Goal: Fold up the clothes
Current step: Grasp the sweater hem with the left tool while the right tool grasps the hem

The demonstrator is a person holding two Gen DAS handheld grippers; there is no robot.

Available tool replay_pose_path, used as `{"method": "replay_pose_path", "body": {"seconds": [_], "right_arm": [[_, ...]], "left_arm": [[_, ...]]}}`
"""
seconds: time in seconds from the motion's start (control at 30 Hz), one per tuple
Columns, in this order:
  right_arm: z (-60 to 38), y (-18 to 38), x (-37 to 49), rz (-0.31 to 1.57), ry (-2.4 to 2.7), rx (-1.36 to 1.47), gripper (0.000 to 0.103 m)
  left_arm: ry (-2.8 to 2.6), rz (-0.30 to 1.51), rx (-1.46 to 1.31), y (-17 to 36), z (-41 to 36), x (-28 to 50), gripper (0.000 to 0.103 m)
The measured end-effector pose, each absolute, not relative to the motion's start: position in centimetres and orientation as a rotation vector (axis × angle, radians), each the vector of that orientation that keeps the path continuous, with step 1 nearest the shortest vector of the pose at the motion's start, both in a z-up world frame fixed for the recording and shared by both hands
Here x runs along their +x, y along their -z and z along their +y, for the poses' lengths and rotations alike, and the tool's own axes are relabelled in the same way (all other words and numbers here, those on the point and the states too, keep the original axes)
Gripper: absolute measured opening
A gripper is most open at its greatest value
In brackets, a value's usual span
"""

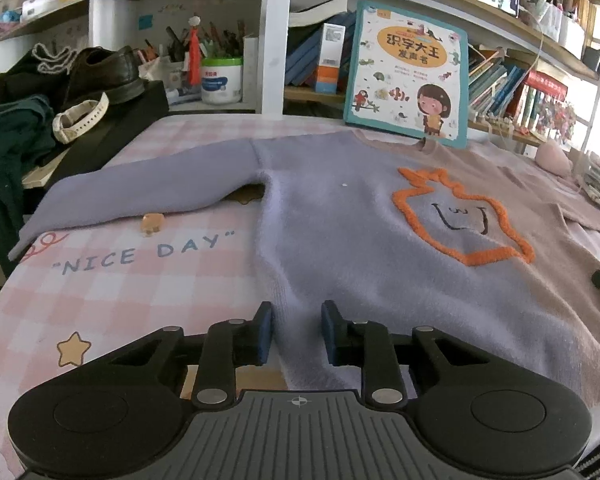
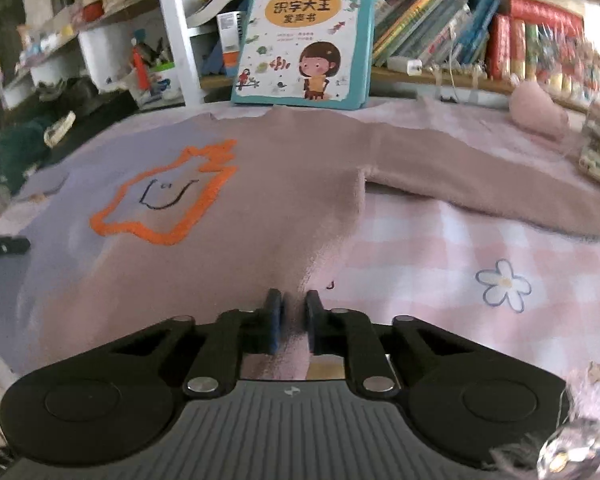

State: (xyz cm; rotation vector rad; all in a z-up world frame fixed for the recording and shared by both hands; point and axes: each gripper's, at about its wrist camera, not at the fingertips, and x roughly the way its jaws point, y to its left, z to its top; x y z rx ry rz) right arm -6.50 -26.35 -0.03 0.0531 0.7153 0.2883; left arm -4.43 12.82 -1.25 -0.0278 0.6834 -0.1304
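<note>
Nearest me, both grippers sat at the sweater's (image 1: 340, 216) near hem. On the left gripper (image 1: 298, 332), the blue pads (image 1: 265, 332) stood narrowly apart with lilac knit bunched between them; I could not tell whether they pinched it. On the right gripper (image 2: 293, 322), the jaws were clamped on the pink hem. Beyond them the sweater lay flat on the pink checked cloth (image 1: 120, 292), sleeves spread left and right, an orange outline (image 1: 460, 216) on its chest. Farther off, a children's book (image 1: 408, 76) leaned against the bookshelf (image 1: 540, 80), and a black shoe (image 1: 104, 70) sat far left.
</note>
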Motion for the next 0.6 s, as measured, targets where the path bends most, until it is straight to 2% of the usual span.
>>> {"method": "replay_pose_path", "body": {"seconds": [0.33, 0.6], "right_arm": [[-28.5, -0.3, -8.8, 0.722, -0.182, 0.036, 0.01], [-28.8, -0.4, -8.9, 0.722, -0.197, 0.015, 0.01]], "left_arm": [[0.233, 0.68, 0.007, 1.3, 10.2, -3.8, 0.019], [0.287, 0.705, 0.0, 1.1, 10.2, -5.1, 0.011]]}}
